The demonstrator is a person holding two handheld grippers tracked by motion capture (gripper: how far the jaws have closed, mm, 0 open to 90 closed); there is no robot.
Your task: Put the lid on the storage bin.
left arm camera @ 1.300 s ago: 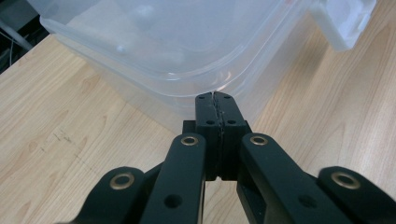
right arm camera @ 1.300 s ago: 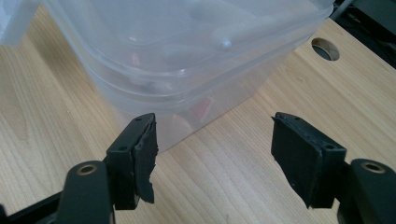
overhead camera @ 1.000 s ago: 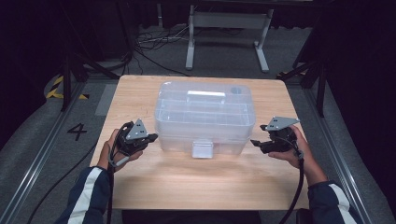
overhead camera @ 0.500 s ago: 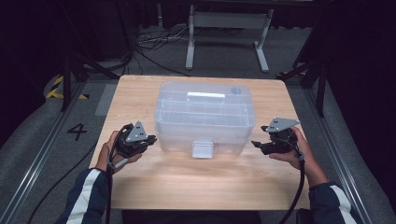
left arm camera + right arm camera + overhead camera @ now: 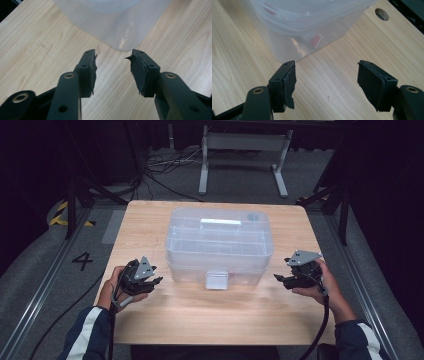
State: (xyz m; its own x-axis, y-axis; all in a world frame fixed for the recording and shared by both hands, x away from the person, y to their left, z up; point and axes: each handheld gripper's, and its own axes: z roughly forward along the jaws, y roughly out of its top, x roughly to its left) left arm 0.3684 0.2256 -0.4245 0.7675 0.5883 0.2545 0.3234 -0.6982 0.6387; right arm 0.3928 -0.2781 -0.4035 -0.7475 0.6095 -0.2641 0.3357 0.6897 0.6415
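Both the left hand-held gripper point(image 5: 156, 281), jaws just opening, and the right hand-held gripper point(image 5: 278, 278) gape empty beside the clear box point(image 5: 219, 245).

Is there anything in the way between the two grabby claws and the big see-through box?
Nothing visible. Bare wooden table lies between the left gripper and the clear plastic box, and between the right gripper and the box. Both grippers are open with nothing between their jaws; the left gripper's jaws have just been opening.

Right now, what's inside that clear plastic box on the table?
Through the cloudy walls of the clear plastic box, the high view shows what look like tray dividers. The right gripper view shows red patches inside. What they are cannot be told; the frosted plastic blurs everything.
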